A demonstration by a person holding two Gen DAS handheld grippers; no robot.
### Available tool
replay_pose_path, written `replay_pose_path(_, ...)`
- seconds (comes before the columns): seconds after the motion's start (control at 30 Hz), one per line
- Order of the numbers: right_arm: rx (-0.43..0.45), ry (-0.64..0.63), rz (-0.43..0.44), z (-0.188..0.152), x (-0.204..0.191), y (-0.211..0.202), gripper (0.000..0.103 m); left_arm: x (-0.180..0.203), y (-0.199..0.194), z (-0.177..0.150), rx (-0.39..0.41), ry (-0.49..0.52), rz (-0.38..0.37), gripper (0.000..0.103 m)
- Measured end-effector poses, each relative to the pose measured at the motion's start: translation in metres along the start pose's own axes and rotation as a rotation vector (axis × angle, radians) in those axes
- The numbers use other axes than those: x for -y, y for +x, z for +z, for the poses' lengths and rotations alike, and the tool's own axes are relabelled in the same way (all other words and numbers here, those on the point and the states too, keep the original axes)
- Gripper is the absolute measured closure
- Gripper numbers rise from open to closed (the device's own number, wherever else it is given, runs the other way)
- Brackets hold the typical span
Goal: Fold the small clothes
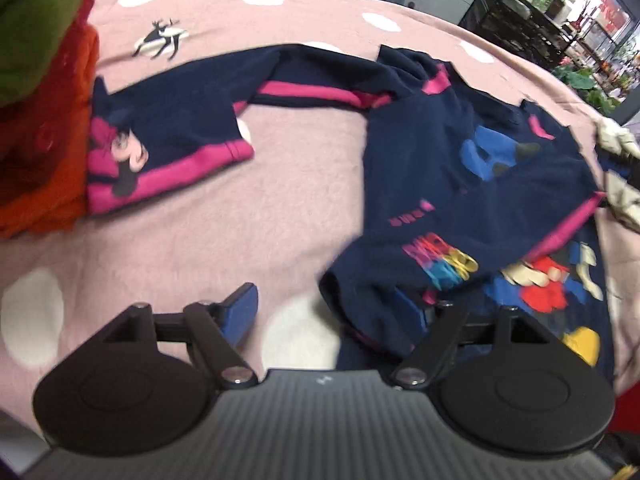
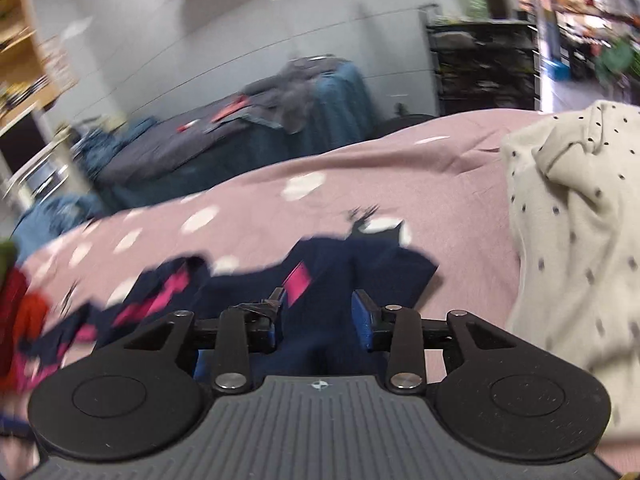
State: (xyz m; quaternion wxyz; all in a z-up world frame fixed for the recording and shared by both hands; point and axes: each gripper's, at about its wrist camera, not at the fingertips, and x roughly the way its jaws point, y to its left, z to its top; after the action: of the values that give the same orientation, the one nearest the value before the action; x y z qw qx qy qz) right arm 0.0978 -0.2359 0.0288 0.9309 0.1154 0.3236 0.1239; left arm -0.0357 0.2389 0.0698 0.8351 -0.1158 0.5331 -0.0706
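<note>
A small navy garment with pink trim and cartoon prints (image 1: 472,184) lies rumpled on a pink blanket with white dots (image 1: 248,220); one sleeve (image 1: 168,136) stretches out to the left. My left gripper (image 1: 328,312) is open just above the blanket, its right finger (image 1: 412,312) under the garment's near left edge and its left finger (image 1: 240,312) over bare blanket. In the right wrist view my right gripper (image 2: 320,312) has navy fabric (image 2: 320,280) between its fingers, which stand a little apart around the bunched cloth.
A pile of red, orange and green clothes (image 1: 44,92) lies at the left. A cream dotted garment (image 2: 576,232) lies bunched at the right of the blanket. Beyond the blanket stand a blue-covered table (image 2: 248,136) and black shelves (image 2: 484,68).
</note>
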Motion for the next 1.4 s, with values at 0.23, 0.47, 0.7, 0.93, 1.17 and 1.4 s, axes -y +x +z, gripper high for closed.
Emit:
replay_pose_path(0.23,-0.035,-0.094,0.081,-0.058,-0.030,-0.036,0.038,0.059,-0.011,-0.030,0.040,0.233,0.025,0.066)
replay_pose_path(0.47,-0.078,-0.080,0.084,-0.089,-0.043,-0.044,0.038,0.103,0.023,-0.047,0.070,0.496,0.165,0.066)
replay_pose_path(0.7,-0.071,-0.053,0.047,-0.097,-0.036,-0.053,0.035,0.099,0.033,-0.042,0.074,0.505,0.183,0.096)
replay_pose_path(0.93,-0.079,0.010,0.042,-0.099,-0.025,-0.053,0.031,0.074,-0.004,-0.017,-0.039,0.459,0.010,0.100)
replay_pose_path(1.17,-0.085,0.053,0.056,-0.100,-0.022,-0.052,0.031,0.066,-0.006,-0.021,-0.104,0.442,-0.022,0.081)
replay_pose_path(1.4,-0.028,-0.005,0.035,-0.084,-0.027,-0.058,0.031,0.061,-0.028,-0.006,0.014,0.400,0.019,0.043)
